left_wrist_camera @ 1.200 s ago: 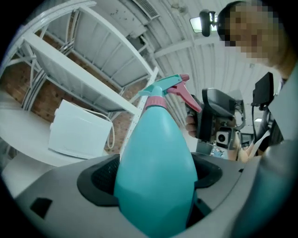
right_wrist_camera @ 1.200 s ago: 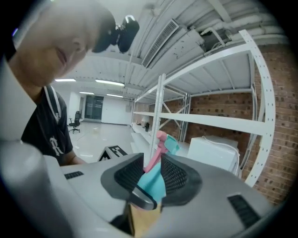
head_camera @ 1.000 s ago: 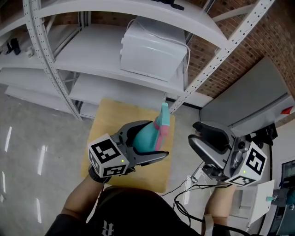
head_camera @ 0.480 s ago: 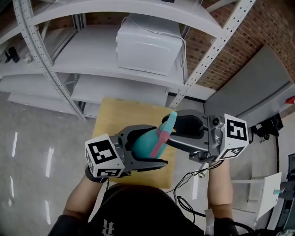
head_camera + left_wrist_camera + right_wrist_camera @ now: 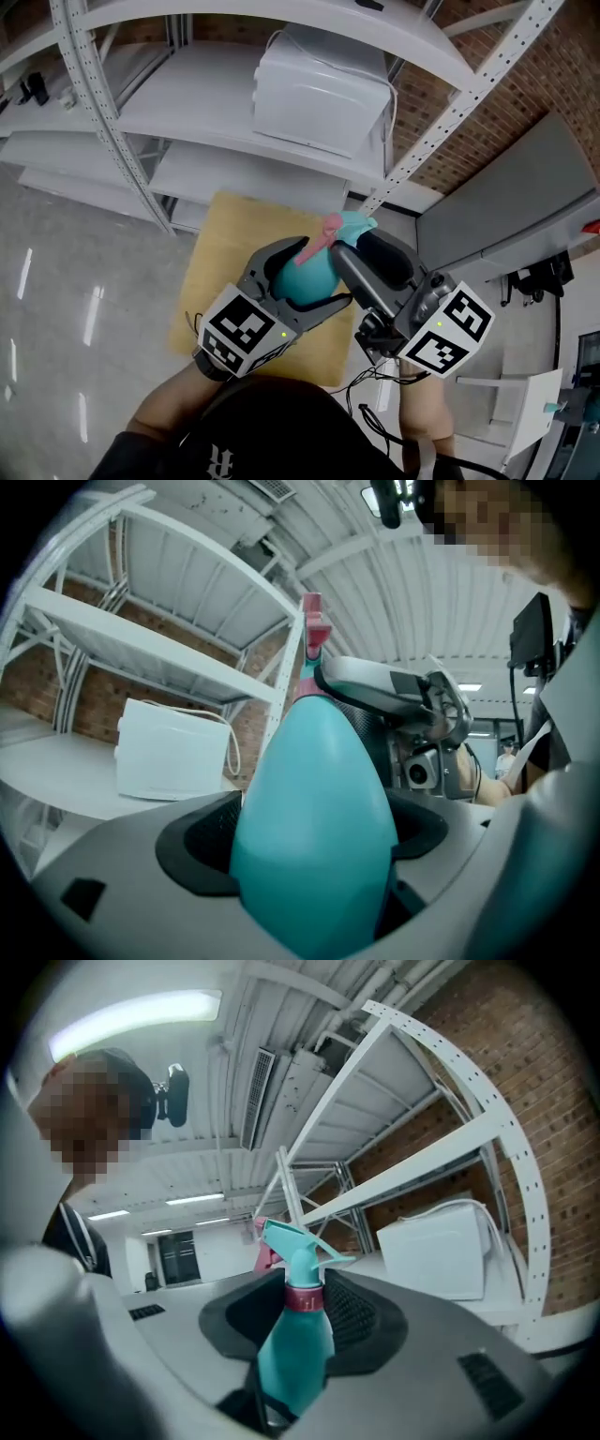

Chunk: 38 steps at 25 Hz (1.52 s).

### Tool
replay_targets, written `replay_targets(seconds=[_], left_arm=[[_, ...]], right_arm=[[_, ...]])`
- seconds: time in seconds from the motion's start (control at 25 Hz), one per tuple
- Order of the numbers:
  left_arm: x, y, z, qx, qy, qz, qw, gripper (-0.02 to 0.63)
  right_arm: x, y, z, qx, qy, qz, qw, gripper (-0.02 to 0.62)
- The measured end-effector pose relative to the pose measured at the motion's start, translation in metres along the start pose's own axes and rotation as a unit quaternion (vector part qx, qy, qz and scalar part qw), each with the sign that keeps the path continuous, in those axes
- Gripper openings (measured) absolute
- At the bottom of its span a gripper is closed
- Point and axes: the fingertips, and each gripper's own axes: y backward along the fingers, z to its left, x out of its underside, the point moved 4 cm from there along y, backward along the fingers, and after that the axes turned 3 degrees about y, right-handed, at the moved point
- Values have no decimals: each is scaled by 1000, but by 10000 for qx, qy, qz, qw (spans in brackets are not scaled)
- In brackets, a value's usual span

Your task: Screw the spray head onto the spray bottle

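Moved: right gripper [image 5: 352, 242], over to the spray head [image 5: 352, 225].
Left gripper [image 5: 326, 270]: clamped on bottle [image 5: 302, 277].
Right jaws: closing round the head's collar.

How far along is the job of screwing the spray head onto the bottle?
Done: the spray head sits on the neck of the spray bottle. In hand: the left gripper clamps the body, and the jaws of the right gripper are closing around the pink collar. Left: tightening; how far the collar is threaded cannot be seen.
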Motion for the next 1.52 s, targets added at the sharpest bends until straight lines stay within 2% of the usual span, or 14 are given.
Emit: replay_targets(seconds=[0.16,0.4,0.48,0.56,0.72,0.88,1.0,1.12,1.2,1.28,1.32,1.4,1.44,1.52], left_arm=[[2,-3,8,-123,60,-22,9999,434],[0,-5,19,-221,0,8,9998,435],[-1,-6,16,-128,1,-19,9999,436],[-4,-5,12,64,32,-66,10000,435],[-4,-4,7,357,132,-54,9993,434],[3,-6,13,135,63,114,9998,434],[4,-4,16,78,66,108,9999,434],[0,-2,12,329,104,-21,9994,434],[-4,4,3,846,186,-111,9962,435],[-8,14,-12,1731,388,-209,9839,435],[-11,21,-22,2264,517,-248,9723,435],[-15,33,-45,3270,714,-265,9419,436],[-15,37,-56,3674,762,-229,9266,435],[-14,39,-73,4268,820,-80,9006,435]], right_arm=[[5,2,-1,339,16,156,9993,130],[2,9,26,154,495,388,9979,130],[4,13,25,263,608,394,9970,130],[4,17,13,318,408,284,9983,130],[3,11,-2,-111,-296,31,9995,132],[9,10,10,113,186,294,9993,132],[13,6,25,27,480,504,9976,130],[3,25,33,-218,738,322,9965,130],[-15,50,25,-484,678,-201,9963,130],[-29,70,0,-1090,237,-776,9907,132],[-31,73,-14,-1604,-94,-974,9822,133],[-28,68,-29,-2814,-644,-1131,9507,259],[-27,60,-28,-3323,-750,-1098,9338,289],[-26,43,-9,-4153,-622,-907,9030,342]])
